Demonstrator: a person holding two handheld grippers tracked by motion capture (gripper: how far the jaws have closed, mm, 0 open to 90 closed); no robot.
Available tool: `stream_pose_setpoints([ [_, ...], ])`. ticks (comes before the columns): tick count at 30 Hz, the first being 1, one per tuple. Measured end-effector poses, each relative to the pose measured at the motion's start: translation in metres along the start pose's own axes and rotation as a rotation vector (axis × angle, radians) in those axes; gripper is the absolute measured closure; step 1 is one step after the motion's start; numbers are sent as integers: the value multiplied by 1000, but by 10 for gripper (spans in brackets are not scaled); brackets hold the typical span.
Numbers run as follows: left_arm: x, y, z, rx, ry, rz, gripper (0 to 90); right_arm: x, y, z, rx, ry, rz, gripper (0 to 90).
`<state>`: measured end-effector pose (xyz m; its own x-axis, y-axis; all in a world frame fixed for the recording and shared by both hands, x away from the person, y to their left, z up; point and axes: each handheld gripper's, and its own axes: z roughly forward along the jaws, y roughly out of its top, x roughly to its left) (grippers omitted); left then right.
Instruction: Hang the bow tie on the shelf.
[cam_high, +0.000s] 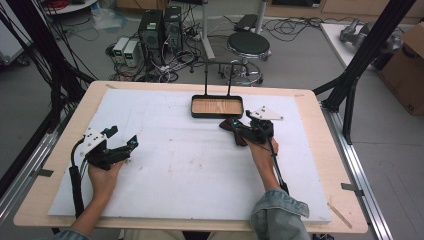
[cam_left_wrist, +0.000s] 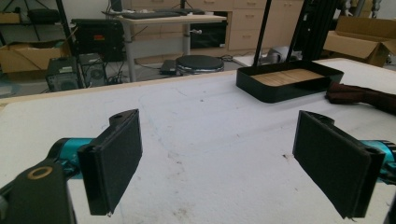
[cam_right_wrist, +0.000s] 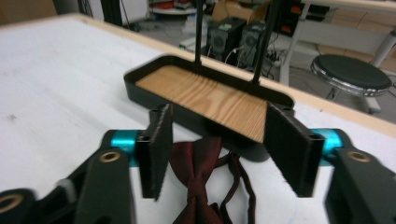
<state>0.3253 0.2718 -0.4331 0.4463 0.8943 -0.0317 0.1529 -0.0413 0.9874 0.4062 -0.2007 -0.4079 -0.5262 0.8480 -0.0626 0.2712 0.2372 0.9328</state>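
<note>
A dark red bow tie (cam_high: 229, 125) (cam_right_wrist: 198, 179) lies on the white foam mat (cam_high: 175, 160), just in front of a black tray (cam_high: 210, 115) with a wooden bottom (cam_right_wrist: 205, 98). My right gripper (cam_high: 239, 132) (cam_right_wrist: 224, 149) is low over the bow tie with its jaws partly apart. The knot and strap sit between the pads; the tie's left edge is close to the left pad and the right pad stands apart from it. My left gripper (cam_high: 122, 137) (cam_left_wrist: 219, 163) rests at the mat's left side, wide open, nothing between its pads. From there the bow tie (cam_left_wrist: 359, 95) and the tray (cam_left_wrist: 280, 91) lie far off to the right.
A thin black rail (cam_high: 218, 64) rises on two posts from the tray's back edge. Beyond the table stand a round stool (cam_high: 248, 45) and computer towers (cam_high: 160, 27). A black frame strut (cam_high: 360, 65) and a cardboard box (cam_high: 407, 70) are at the right.
</note>
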Motion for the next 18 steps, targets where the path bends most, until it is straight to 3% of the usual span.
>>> stream_pose_setpoints([
  [3,-1,0,0,-2,-2,-3,161,1,-5,9,35,19,5,453],
  [4,-1,0,1,-5,-4,-1,161,1,-9,17,77,20,1,464],
  [10,1,0,2,-8,-9,-15,163,5,-16,34,141,33,-10,514],
  [13,1,0,2,-8,-9,-14,164,5,-18,37,151,48,8,535],
  [18,1,-1,2,-6,-11,-23,165,3,-23,43,217,46,36,591],
])
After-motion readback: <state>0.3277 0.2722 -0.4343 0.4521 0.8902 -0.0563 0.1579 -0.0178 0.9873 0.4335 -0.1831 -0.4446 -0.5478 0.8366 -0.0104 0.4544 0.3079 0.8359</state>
